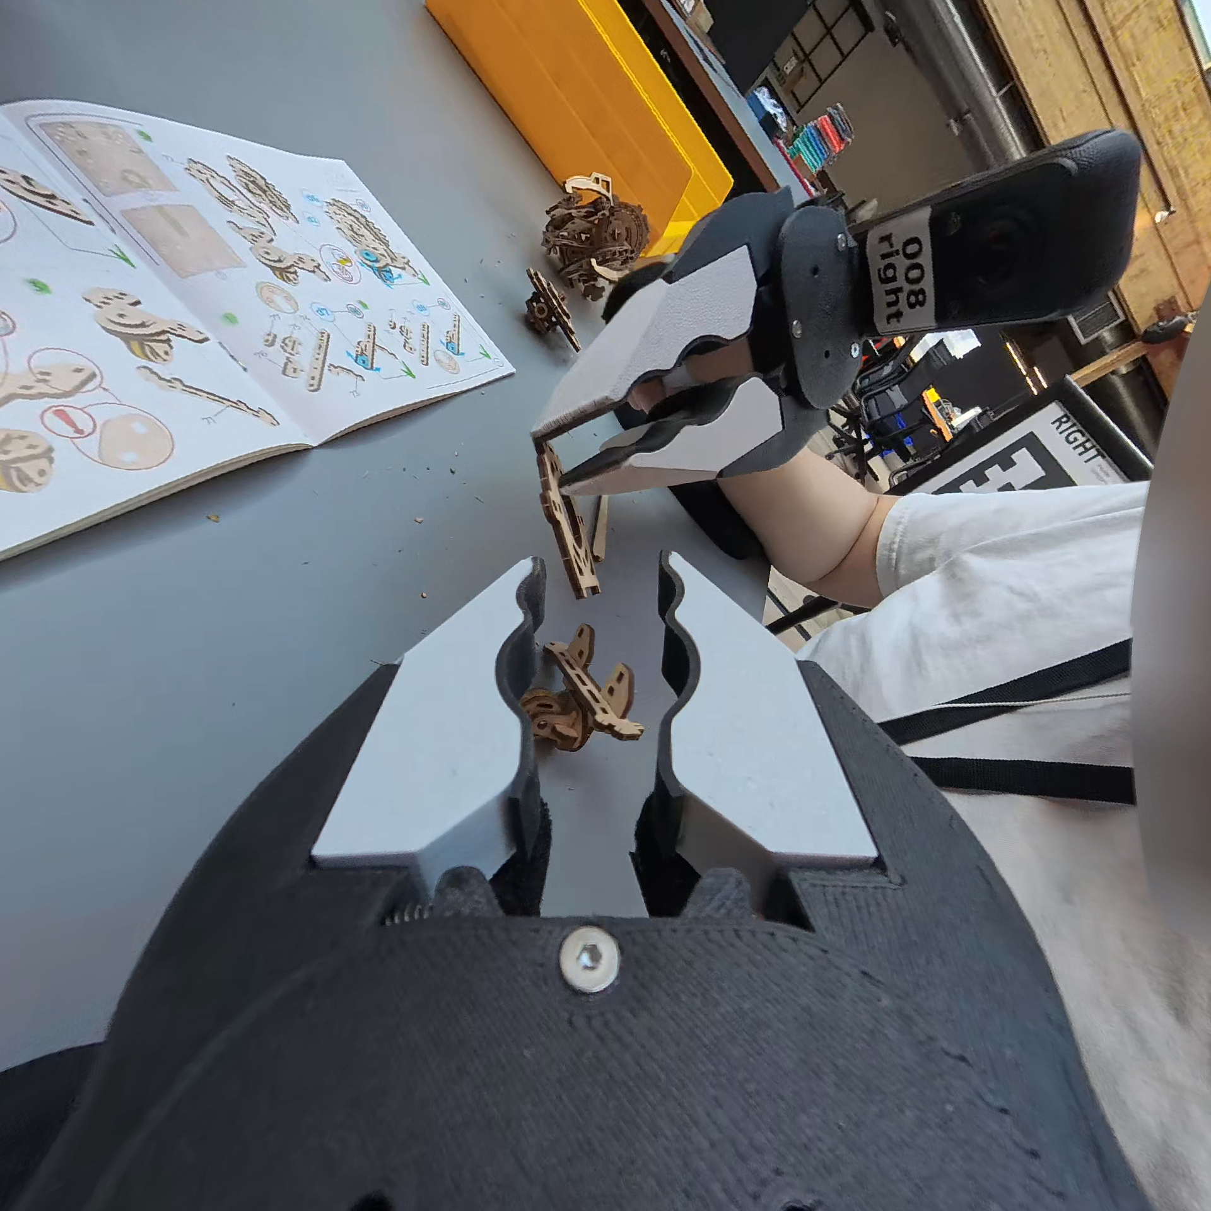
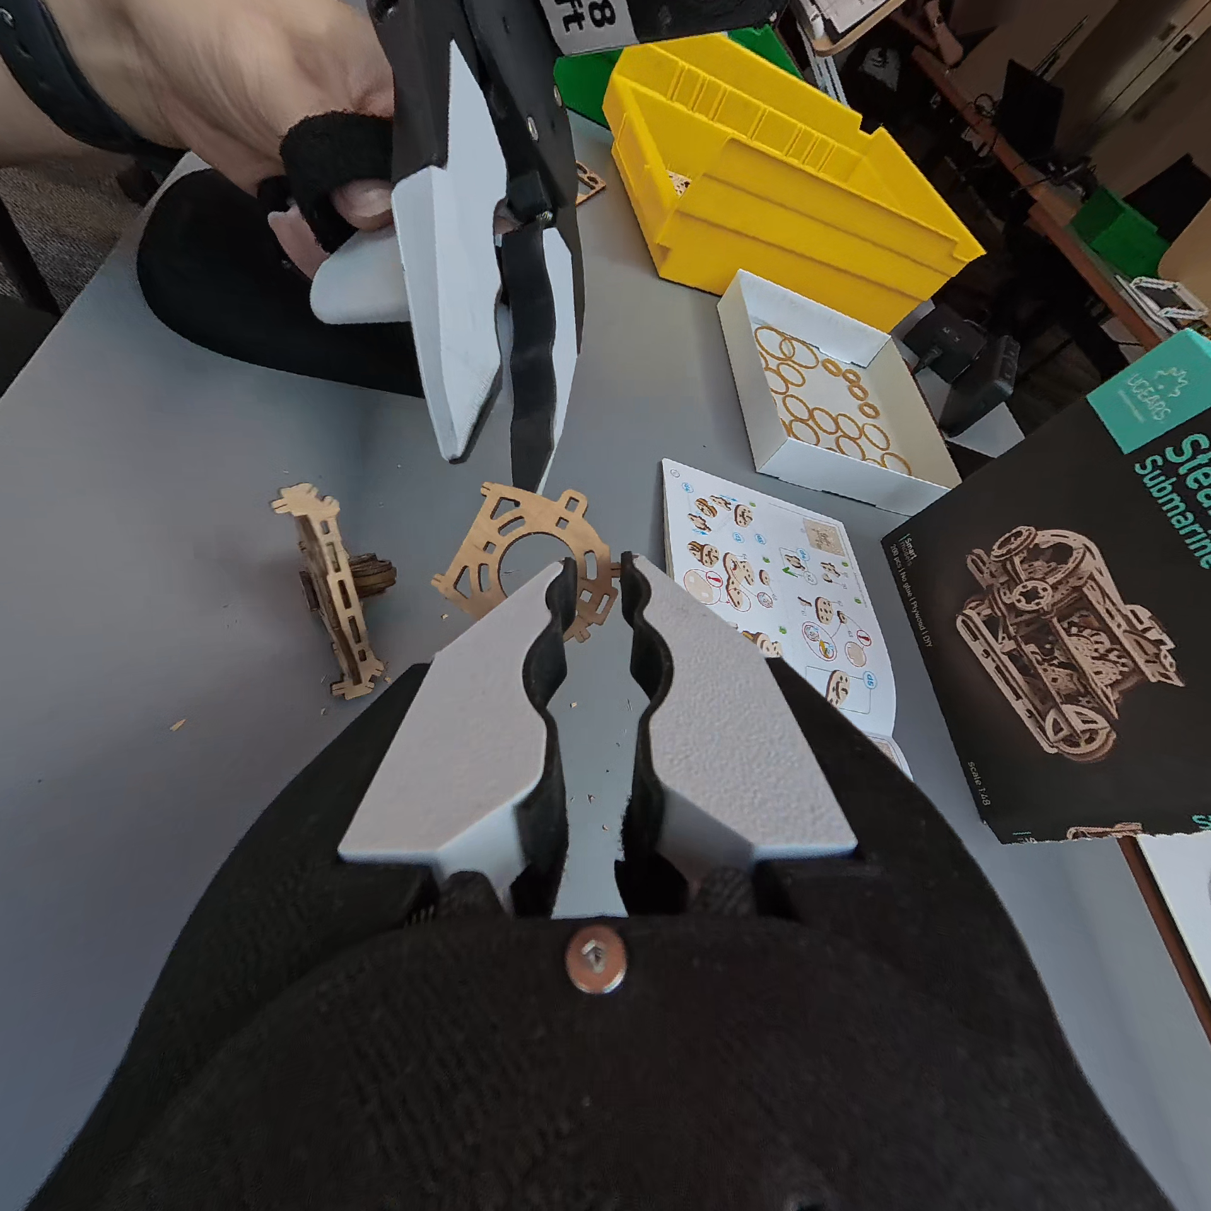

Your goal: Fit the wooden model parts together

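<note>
White tag (image 1: 899, 283) on tongs, lettered dark box (image 2: 1075, 629), booklet (image 2: 780, 590)

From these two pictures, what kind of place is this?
Probably a workshop or lab bench, not a home. A grey table holds a yellow parts bin, an open instruction booklet and a model kit box; behind it stand cluttered shelves.

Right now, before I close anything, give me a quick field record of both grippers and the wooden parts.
left gripper: open, empty
right gripper: shut on flat ring-shaped wooden plate, which hangs from its tips
small wooden sub-assembly: on grey table, between the left gripper's fingers, untouched
open instruction booklet: flat on the table
parts joined: not yet
</note>
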A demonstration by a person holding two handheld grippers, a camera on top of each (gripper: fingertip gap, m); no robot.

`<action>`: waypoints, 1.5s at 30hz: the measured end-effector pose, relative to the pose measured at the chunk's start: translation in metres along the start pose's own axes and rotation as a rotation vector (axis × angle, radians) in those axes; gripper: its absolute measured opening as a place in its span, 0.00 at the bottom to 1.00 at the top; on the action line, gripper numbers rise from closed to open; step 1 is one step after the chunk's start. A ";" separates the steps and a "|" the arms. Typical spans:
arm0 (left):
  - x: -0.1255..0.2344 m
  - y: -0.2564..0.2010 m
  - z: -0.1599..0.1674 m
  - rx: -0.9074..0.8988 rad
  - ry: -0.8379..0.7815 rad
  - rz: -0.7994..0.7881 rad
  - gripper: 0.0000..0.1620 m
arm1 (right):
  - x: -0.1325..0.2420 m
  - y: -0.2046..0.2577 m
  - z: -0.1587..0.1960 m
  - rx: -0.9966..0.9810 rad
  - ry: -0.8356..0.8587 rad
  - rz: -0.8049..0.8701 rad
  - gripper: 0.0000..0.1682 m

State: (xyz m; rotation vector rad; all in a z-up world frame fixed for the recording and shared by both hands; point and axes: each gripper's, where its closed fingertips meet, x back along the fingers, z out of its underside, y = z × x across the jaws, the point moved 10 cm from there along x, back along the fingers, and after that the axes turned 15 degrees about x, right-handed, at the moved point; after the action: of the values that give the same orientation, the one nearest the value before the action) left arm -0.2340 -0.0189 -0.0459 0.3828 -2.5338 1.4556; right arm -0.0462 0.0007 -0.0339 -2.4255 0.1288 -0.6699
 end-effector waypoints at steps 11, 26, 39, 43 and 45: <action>-0.003 -0.006 0.004 -0.088 0.107 0.025 0.00 | 0.015 -0.013 0.008 -0.398 -0.317 -0.272 0.38; -0.019 -0.020 0.003 -0.232 0.212 -0.059 0.00 | -0.011 0.005 0.018 -0.627 -0.320 -0.631 0.01; 0.018 -0.010 0.060 -0.051 0.074 -0.367 0.20 | 0.003 0.002 0.021 -0.585 -0.323 -0.565 0.01; -0.001 -0.004 0.078 -0.008 0.097 -0.366 0.18 | -0.001 0.018 0.013 -0.511 -0.248 -0.675 0.01; -0.007 0.000 0.077 -0.024 0.090 -0.393 0.20 | -0.003 0.025 0.012 -0.475 -0.205 -0.691 0.01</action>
State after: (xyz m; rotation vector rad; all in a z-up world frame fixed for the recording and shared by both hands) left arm -0.2299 -0.0851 -0.0860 0.7439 -2.2400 1.2601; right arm -0.0416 -0.0129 -0.0582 -2.9916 -0.7432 -0.7292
